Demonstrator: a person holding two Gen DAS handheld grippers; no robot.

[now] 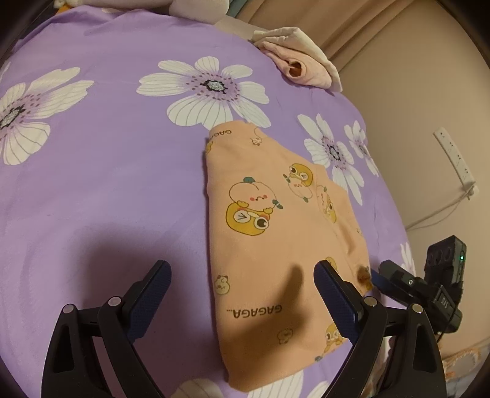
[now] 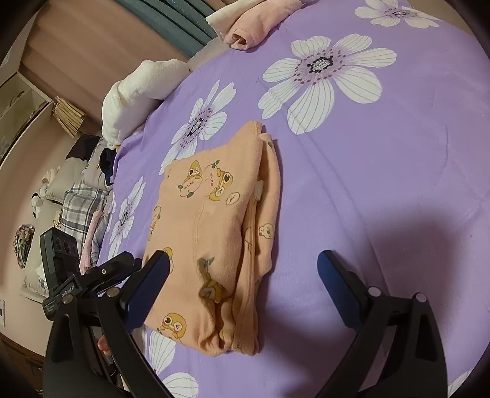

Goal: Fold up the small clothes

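Observation:
A small peach garment [image 1: 275,238] with cartoon prints and "GAGAGA" lettering lies folded on the purple flowered bed sheet [image 1: 107,183]. It also shows in the right wrist view [image 2: 214,229], with stacked folded edges on its right side. My left gripper [image 1: 242,275] is open and empty, hovering over the garment's near left part. My right gripper [image 2: 243,263] is open and empty, above the garment's near end. The other gripper's body shows at the right edge of the left wrist view [image 1: 428,284] and at the left of the right wrist view [image 2: 85,275].
A folded pink and cream garment [image 1: 300,58] lies at the bed's far edge; it also shows in the right wrist view [image 2: 254,24]. A white fluffy blanket [image 2: 134,95] sits at the bed's left edge. A power strip [image 1: 456,159] hangs on the wall.

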